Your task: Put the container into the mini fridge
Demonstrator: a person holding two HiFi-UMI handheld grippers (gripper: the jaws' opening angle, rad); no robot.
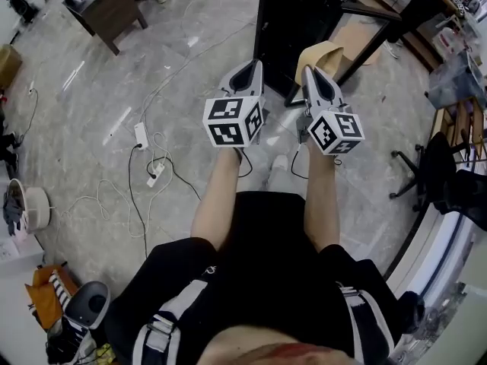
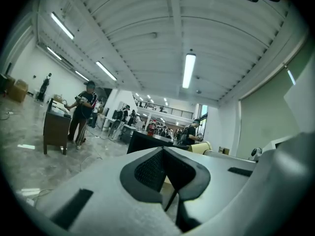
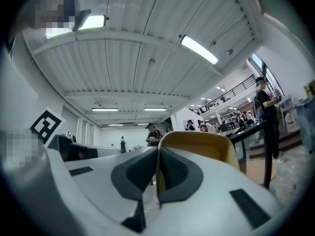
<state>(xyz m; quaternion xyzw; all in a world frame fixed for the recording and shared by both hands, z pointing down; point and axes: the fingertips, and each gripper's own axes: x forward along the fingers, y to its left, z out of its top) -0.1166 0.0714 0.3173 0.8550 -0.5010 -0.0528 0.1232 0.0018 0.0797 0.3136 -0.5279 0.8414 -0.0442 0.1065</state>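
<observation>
No earlier frames are given. I stand on a grey marble floor holding both grippers out in front of me. My left gripper (image 1: pixel 251 65) (image 2: pixel 163 149) is shut, with nothing between its jaws. My right gripper (image 1: pixel 310 71) (image 3: pixel 158 149) is also shut. A tan curved container-like thing (image 1: pixel 323 52) (image 3: pixel 202 144) sits just beyond the right jaws; whether they touch it I cannot tell. A tall black cabinet (image 1: pixel 293 21) (image 2: pixel 147 142), seemingly the mini fridge, stands on the floor just ahead of both grippers.
White cables and a power strip (image 1: pixel 141 135) lie on the floor to my left. A brown wooden desk (image 1: pixel 106 6) stands far left, with a person (image 2: pixel 82 114) beside it. A black-framed table (image 1: pixel 373 17) and a black office chair (image 1: pixel 437 166) stand at the right.
</observation>
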